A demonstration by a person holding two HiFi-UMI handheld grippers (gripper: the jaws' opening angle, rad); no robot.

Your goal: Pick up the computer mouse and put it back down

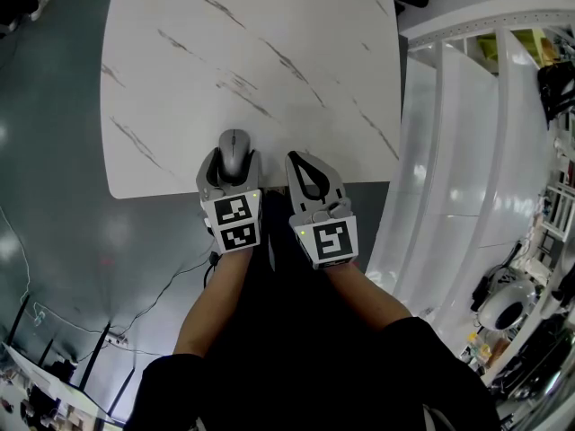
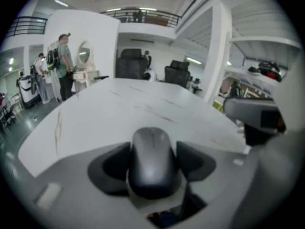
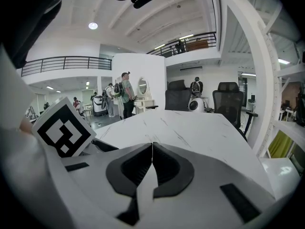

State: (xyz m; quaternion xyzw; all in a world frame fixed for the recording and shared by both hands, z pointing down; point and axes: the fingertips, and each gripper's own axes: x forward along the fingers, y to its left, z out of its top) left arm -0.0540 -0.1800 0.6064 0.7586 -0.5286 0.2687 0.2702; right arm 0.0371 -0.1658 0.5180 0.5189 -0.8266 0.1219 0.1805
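A broad white tabletop (image 1: 269,25) with thin grey marble veins fills the upper middle of the head view. Its rounded near edge lies just in front of the person. Dark grey-green floor (image 1: 45,241) shows to the left of it and white curved fittings (image 1: 467,133) to the right.

Two bare forearms reach forward from a dark sleeved body, and each hand holds grey tongs.

The left tongs (image 1: 235,162) point down at the near edge of the tabletop. Their two black pads (image 2: 116,162) press against the two long sides of the computer mouse (image 1: 234,151), gripping it. The right tongs (image 1: 296,160) sit just beside them, apart from the mouse. Their jaws are closed flat against each other with nothing between them, as the right gripper view (image 3: 152,149) shows.

Each pair of tongs carries a marker cube (image 1: 235,223) printed with bold black and white square patterns, not letters.

The mouse (image 2: 152,161) is smooth, dark grey and oval, with a domed back and a thin line running down its centre. It is near the front edge of the tabletop, nose pointing away from the person. Whether its underside touches the surface cannot be told. Any lettering on it is too blurred to read.
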